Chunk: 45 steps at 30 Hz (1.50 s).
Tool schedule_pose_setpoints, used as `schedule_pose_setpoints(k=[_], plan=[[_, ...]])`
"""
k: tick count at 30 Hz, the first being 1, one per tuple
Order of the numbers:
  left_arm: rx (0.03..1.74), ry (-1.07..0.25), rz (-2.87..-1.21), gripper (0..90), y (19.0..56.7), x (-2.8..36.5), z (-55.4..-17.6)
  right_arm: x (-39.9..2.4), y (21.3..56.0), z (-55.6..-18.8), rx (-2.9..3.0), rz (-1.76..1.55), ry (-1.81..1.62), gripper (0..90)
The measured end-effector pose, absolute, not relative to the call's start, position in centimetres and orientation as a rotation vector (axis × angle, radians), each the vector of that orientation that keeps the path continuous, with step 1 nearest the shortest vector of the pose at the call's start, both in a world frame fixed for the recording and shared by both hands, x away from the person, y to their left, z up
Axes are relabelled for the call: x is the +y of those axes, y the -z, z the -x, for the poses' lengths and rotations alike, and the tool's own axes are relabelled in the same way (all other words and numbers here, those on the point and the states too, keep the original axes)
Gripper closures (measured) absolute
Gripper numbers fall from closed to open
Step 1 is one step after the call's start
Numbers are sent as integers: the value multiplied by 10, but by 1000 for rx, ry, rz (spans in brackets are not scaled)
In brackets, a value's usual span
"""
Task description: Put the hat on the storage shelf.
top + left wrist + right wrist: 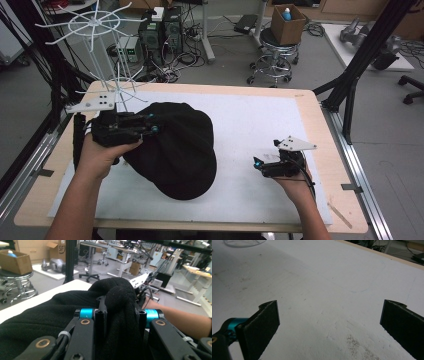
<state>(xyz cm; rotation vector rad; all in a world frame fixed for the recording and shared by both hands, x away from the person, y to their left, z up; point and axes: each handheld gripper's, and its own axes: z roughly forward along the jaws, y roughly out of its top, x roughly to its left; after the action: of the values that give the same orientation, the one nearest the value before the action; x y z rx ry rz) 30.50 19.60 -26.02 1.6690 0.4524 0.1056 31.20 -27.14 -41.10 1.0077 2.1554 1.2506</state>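
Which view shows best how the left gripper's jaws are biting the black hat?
The left gripper view: the left gripper has its jaws pinched on a fold of the black hat, seen close up. The high view gives the hat's whole outline, but the hand hides the pinch. The right gripper view looks at bare mat.

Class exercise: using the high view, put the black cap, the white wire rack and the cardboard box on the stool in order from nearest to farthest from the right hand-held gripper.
1. Black cap: lies on the white mat just left of the right hand-held gripper.
2. Cardboard box: sits on the stool, on the floor beyond the table's far edge.
3. White wire rack: stands at the table's far left corner.
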Motion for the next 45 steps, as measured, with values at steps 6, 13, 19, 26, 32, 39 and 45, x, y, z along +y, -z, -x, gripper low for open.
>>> schedule_pose_setpoints(k=[6,13,19,26,32,39,45], plan=[[448,-92,-1670,712,243,195,-304,-271,411,-312,2160,-1004,-1251,15],[422,-103,-1668,712,219,192,-304,-270,411,-312,2163,-1006,-1250,15],[387,-106,-1672,712,188,189,-304,-269,412,-313,2165,-999,-1250,15],[367,-112,-1671,712,155,190,-311,-269,412,-313,2168,-999,-1249,15],[370,-95,-1662,712,137,187,-320,-269,412,-314,2168,-1001,-1251,15],[365,-110,-1651,712,118,180,-327,-270,412,-314,2165,-1006,-1253,15],[366,-155,-1637,712,100,178,-325,-270,413,-314,2171,-1005,-1250,15]])
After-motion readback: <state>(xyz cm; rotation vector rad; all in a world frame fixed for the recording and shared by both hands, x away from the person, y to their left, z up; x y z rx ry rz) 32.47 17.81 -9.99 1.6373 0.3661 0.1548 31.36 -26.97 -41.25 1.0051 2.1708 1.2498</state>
